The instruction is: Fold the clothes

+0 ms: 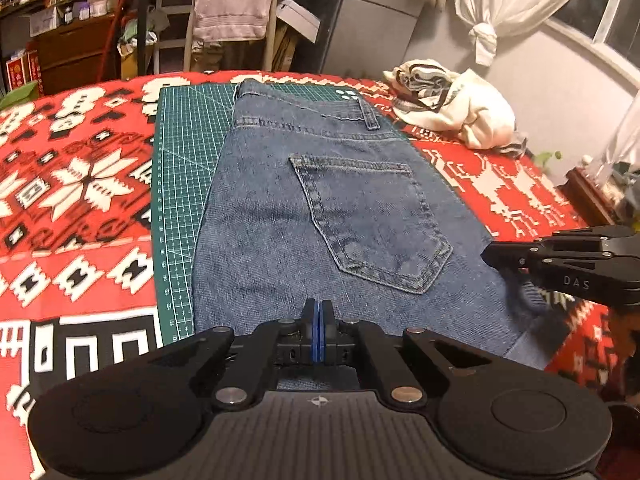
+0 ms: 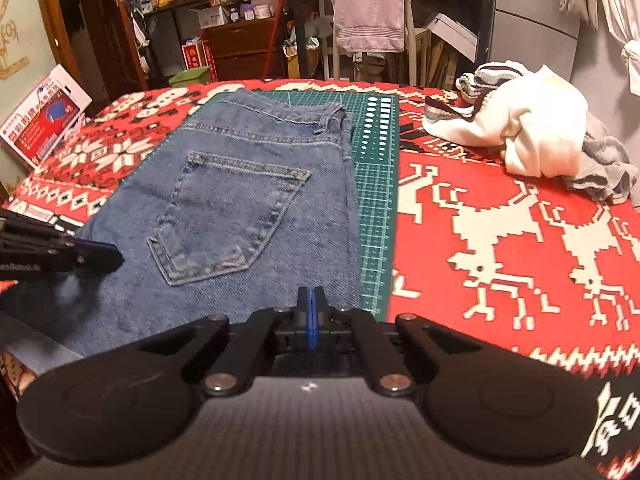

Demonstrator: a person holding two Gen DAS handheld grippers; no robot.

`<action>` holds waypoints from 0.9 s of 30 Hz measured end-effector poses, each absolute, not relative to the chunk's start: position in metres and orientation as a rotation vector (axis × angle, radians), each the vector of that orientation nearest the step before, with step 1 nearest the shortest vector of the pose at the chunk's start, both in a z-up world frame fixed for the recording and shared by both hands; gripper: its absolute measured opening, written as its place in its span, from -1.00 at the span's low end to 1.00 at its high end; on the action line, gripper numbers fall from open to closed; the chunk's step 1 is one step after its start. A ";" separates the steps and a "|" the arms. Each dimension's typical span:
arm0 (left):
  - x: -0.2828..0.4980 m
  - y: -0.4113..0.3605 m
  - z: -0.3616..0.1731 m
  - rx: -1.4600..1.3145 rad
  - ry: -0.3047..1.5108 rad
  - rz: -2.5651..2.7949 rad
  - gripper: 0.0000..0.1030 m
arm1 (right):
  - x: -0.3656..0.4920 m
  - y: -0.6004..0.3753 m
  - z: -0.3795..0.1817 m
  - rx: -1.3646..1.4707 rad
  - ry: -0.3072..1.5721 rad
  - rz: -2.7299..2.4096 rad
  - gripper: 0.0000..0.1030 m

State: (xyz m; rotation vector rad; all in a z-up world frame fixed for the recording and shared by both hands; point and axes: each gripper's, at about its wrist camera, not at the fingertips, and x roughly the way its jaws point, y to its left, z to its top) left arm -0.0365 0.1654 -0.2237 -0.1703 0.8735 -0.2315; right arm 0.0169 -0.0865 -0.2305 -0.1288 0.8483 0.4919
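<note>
Blue jeans (image 1: 320, 208) lie folded flat, back pocket up, on a green cutting mat (image 1: 180, 184) over a red patterned blanket (image 1: 72, 184). My left gripper (image 1: 319, 316) is shut, blue pads pressed together with nothing between them, just above the near edge of the denim. My right gripper (image 1: 490, 258) comes in from the right, over the jeans' near right corner. In the right wrist view the jeans (image 2: 240, 200) lie left of centre. The right gripper (image 2: 310, 300) is shut and empty over their near edge, and the left gripper (image 2: 114, 258) pokes in from the left.
A heap of white and striped clothes (image 2: 532, 136) with a grey piece (image 2: 604, 176) lies at the back right of the blanket. Behind the bed stand a chair draped with a pink towel (image 2: 368, 12) and cluttered shelves (image 2: 224, 4). A printed box (image 2: 44, 116) leans at the left.
</note>
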 end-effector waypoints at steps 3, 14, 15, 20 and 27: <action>-0.036 0.171 -0.221 -0.192 0.882 -0.234 -0.98 | 0.021 -0.092 -0.226 -0.137 0.871 0.479 -0.99; 0.015 0.177 -0.188 -0.188 0.825 -0.239 -0.98 | 0.057 -0.045 -0.193 -0.113 0.783 0.580 -0.98; 0.023 0.178 -0.188 -0.185 0.826 -0.236 -0.98 | 0.061 -0.033 -0.190 -0.113 0.780 0.598 -0.98; 0.057 0.180 -0.201 -0.178 0.876 -0.215 -0.98 | 0.084 0.004 -0.201 -0.116 0.808 0.657 -0.98; 0.072 0.176 -0.222 -0.169 0.898 -0.233 -1.00 | 0.091 0.016 -0.234 -0.126 0.844 0.675 -1.00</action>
